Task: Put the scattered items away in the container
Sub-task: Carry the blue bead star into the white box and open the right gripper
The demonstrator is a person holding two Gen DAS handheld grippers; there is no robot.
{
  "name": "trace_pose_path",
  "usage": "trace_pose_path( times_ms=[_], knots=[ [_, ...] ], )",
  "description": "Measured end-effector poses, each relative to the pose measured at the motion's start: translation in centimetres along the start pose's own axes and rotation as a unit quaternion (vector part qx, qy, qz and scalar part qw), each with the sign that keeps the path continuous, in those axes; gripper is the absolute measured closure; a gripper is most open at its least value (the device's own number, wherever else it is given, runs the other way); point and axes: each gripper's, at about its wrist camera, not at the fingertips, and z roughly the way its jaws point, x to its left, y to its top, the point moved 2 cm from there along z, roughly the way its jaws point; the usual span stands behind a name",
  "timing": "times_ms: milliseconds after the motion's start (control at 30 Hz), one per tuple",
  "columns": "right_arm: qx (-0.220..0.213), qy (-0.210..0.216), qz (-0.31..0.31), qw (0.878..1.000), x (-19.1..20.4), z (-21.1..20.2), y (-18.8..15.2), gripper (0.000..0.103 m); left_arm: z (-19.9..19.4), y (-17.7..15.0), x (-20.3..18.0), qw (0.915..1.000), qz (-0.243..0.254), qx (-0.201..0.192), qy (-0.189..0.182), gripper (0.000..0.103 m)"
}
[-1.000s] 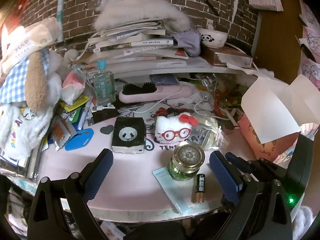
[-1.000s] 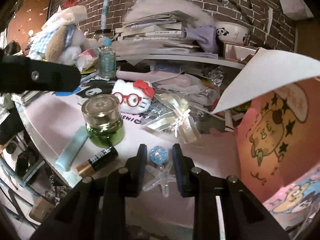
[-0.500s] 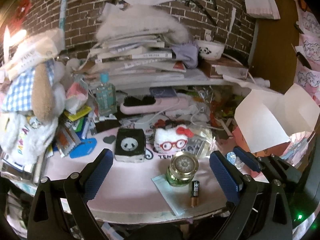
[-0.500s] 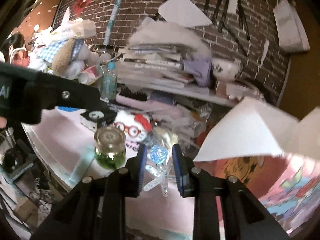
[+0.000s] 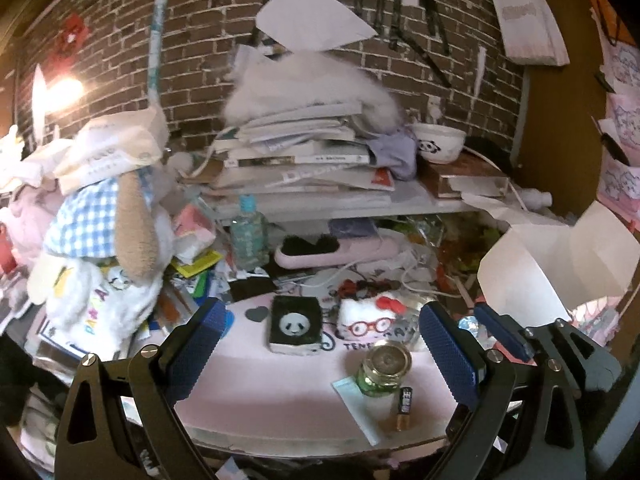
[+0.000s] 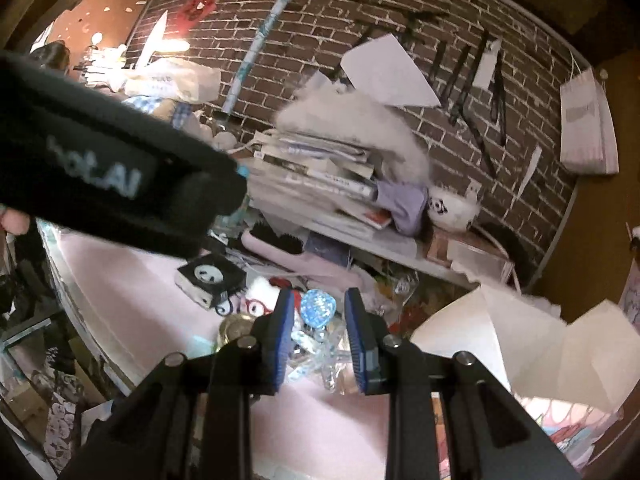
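One clear star wand (image 6: pixel 316 320) with a blue gem now rides higher off the pink desk (image 6: pixel 132 312), pinched in the right gripper (image 6: pixel 316 340); the box (image 6: pixel 520 344) sits at three o'clock. Left gripper (image 5: pixel 320 344) gapes empty.

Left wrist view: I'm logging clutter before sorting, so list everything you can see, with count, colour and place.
Jar: 1, green with gold lid, front of the pink table.
Battery: 1, black and gold, right of the jar.
Panda box: 1, black, mid table.
Cat plush: 1, white with red bow, right of the panda box.
Brush: 1, pink, behind them.
Bottle: 1, clear with blue cap, left of the brush.
Bowl: 1, white, on the shelf.
Paper box: 1, open, white flaps, right.
Star charm: 1, clear blue, in the right gripper.
Left gripper: open, blue fingers.
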Motion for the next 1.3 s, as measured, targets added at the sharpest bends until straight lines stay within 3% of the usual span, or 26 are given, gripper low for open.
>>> trace_pose_path(
  times_ms=[233,400,533,733,933,1300],
  knots=[
    [-0.017,-0.037,-0.016,0.999,-1.0,-0.5,1.5,0.080,-0.7,0.8,0.5,0.9999,-0.006,-0.015,-0.002,0.006],
    [-0.020,-0.096,-0.003,0.995,-4.4,-1.1,2.5,0.080,-0.7,1.3,-0.2,0.9998,-0.001,-0.019,-0.010,0.006],
    [0.004,-0.142,0.015,0.990,-8.2,-0.9,2.8,0.080,-0.4,1.2,-0.7,0.9997,0.004,-0.018,-0.015,0.006],
    [0.075,-0.193,0.041,0.977,-13.8,0.7,1.7,0.080,0.4,0.9,-1.2,0.9997,0.007,-0.009,-0.020,0.006],
    [0.159,-0.177,0.090,0.967,-17.5,3.1,-0.4,0.080,0.9,0.7,-1.7,0.9995,0.009,-0.004,-0.030,0.006],
    [0.246,-0.114,0.137,0.953,-19.2,6.7,-3.1,0.080,1.4,0.4,-2.2,0.9993,0.017,0.004,-0.033,0.006]
  ],
)
